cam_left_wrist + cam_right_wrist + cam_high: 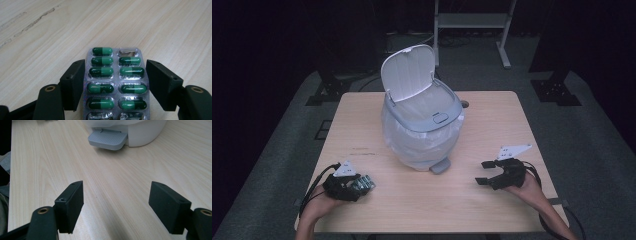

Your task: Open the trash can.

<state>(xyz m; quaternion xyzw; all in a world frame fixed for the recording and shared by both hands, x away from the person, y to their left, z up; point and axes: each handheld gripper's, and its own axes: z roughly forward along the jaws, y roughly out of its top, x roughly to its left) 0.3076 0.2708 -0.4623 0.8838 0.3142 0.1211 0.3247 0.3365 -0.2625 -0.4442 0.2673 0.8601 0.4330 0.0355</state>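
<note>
A silver blister pack (116,82) of green capsules lies lengthwise between the jaws of my left gripper (115,75), which touch its two long edges and are shut on it. A few of its pockets are torn open. In the high view the left gripper (362,184) rests low at the table's front left, and the blister pack (365,182) sticks out of its tip. My right gripper (484,172) is at the front right, open, with bare wood between its fingers (71,205). A white pedal bin (424,125) stands mid-table with its lid (407,70) raised.
The bin's grey pedal (107,139) faces the front edge, just ahead of the right gripper. A white liner bag (412,142) bulges around the bin's body. The wooden table (492,120) has bare room on both sides of the bin. A metal frame (472,22) stands beyond the table.
</note>
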